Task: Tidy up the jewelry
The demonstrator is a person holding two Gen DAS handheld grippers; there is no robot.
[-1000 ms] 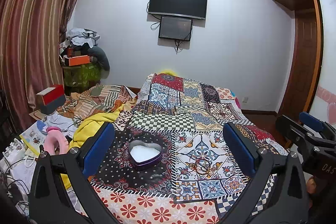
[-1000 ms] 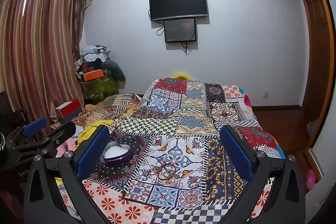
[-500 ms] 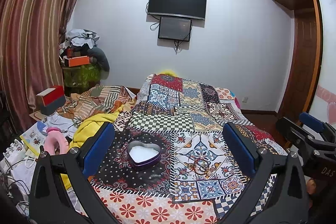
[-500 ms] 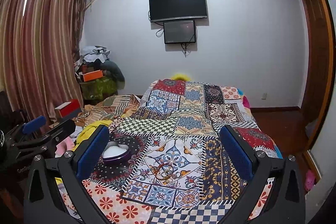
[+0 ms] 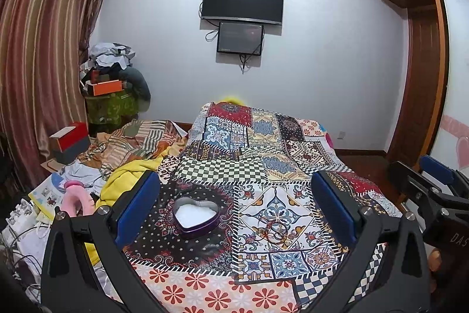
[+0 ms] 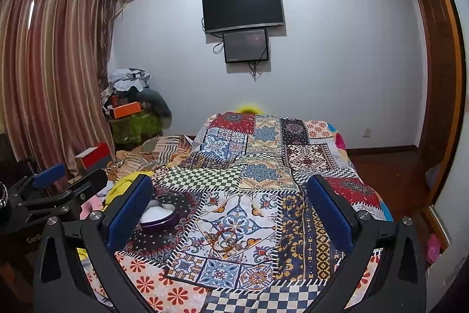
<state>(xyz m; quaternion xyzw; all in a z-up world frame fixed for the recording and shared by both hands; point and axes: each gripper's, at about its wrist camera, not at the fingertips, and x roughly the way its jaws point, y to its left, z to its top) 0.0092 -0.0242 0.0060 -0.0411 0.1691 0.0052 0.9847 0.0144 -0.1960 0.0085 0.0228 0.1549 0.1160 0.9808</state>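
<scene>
1. The jewelry [image 6: 227, 242], a small tangle of bangles and red cord, sits on a pale patch of the patchwork quilt [image 6: 263, 154], near edge of the bed.
2. Just left of it there's a heart-shaped tin [image 5: 195, 215], lid off, white lining showing.
3. Left gripper [image 5: 234, 204] hangs over the tin and jewelry, fingers spread wide, nothing in them.
4. Right gripper [image 6: 231, 209], same deal: wide apart, empty, above the jewelry.
5. TV [image 5: 244, 1] on the far wall.

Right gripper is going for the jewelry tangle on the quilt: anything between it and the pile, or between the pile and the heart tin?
Nothing visible. The right gripper hangs open above the jewelry; only flat quilt lies between it and the heart tin.
</scene>
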